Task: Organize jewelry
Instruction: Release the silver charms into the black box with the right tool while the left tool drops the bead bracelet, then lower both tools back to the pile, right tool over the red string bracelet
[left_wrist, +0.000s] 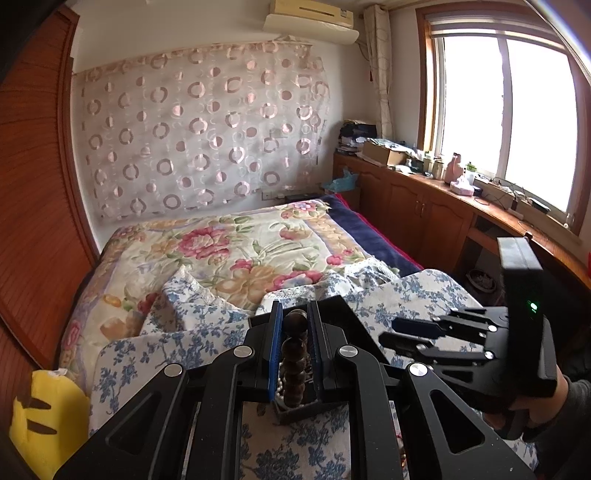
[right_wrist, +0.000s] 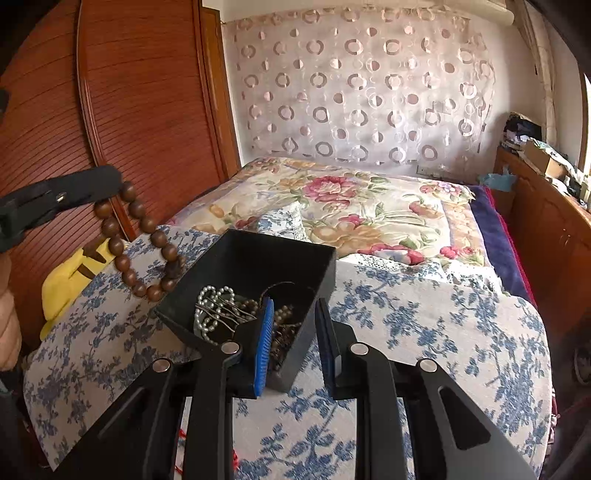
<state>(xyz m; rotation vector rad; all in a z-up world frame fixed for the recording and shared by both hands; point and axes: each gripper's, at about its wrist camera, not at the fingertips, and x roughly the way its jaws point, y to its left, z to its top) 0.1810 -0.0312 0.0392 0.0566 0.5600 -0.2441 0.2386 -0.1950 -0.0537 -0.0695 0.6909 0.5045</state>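
My left gripper (left_wrist: 295, 325) is shut on a brown wooden bead bracelet (left_wrist: 294, 354), which hangs in the air. In the right wrist view the bracelet (right_wrist: 147, 240) dangles from the left gripper (right_wrist: 110, 181) just left of a black box (right_wrist: 310, 258). The box holds a pearl strand (right_wrist: 208, 314) and small brown beads (right_wrist: 284, 325). My right gripper (right_wrist: 295, 325) straddles the box's right wall, one blue pad inside, one outside; the jaws look closed on the wall. The box stands on a blue-flowered cushion (right_wrist: 424, 325).
A floral quilt (left_wrist: 229, 251) covers the bed behind the cushion. A yellow plush toy (left_wrist: 40, 417) lies at the left by the wooden wardrobe (right_wrist: 110, 110). A wooden cabinet (left_wrist: 424, 206) with clutter runs under the window at the right.
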